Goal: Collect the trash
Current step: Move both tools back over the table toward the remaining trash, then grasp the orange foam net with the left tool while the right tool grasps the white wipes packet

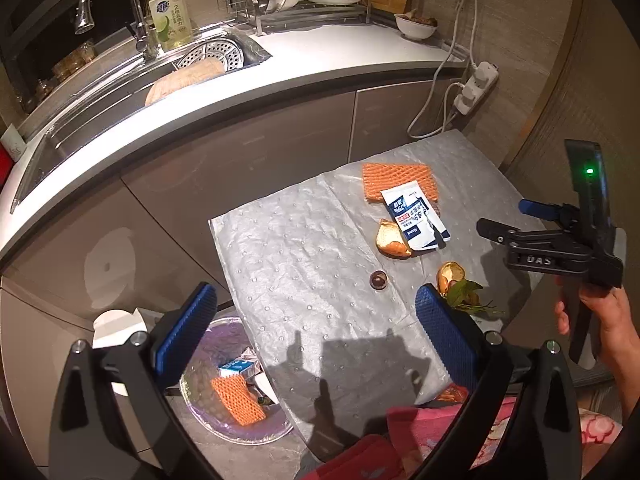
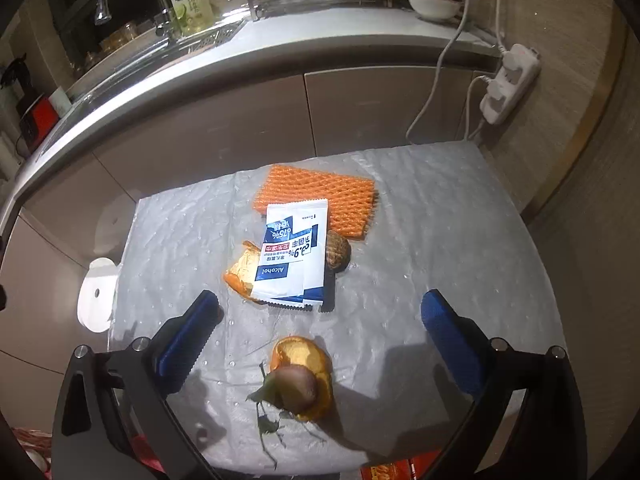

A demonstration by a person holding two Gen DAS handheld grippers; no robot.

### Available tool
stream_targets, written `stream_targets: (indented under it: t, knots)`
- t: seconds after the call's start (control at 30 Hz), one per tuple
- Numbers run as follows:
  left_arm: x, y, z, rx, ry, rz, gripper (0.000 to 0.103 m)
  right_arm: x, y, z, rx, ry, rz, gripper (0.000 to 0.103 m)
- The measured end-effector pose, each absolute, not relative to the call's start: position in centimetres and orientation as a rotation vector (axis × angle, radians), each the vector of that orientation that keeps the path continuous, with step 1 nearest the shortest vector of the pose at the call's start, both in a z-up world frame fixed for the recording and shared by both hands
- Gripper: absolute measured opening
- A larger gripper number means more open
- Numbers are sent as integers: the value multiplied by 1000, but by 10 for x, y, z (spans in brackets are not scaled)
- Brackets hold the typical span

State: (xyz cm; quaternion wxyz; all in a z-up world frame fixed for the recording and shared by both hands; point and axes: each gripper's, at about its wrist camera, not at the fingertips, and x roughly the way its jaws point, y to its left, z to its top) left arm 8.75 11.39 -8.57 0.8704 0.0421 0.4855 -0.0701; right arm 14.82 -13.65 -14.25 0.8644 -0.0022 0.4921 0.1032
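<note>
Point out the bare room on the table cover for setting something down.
The table cover lies bare across its left half, from the edge above the trash bin to the small dark nut. Crowded: the far-right cluster of orange foam net, wipe packet and peels. Both tongs hang open.

The surface (image 2: 440, 240), covered in dimpled plastic sheeting, bore an orange foam net (image 2: 320, 200), an alcohol-wipe packet (image 2: 296, 256), two orange peels (image 2: 240, 274) and leaves (image 2: 264, 396).
</note>
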Motion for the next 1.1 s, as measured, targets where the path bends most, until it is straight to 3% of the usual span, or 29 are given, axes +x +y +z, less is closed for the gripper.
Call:
stream_targets:
  t: [0.1,0.27,0.33,0.4,0.43,0.77,1.1]
  knots:
    - [88,113,-86,76,1027,-109,95,169,-133,-171,14,1104,268,78]
    - [89,111,-89,56,1048,-60,95,194,-128,-209,38,1200,298,63]
    - [90,112,-91,53,1059,-42,95,201,-127,-219,50,1235,310,51]
    - [92,112,-93,48,1069,-27,95,204,-127,-227,71,1271,321,26]
    - [94,113,-93,43,1073,-22,95,205,-127,-230,87,1285,336,19]
    - [148,94,-109,-2,1115,-136,95,186,-162,-194,202,1225,338,17]
    - [261,12,-180,65,1207,-311,95,154,-214,-145,222,1166,262,17]
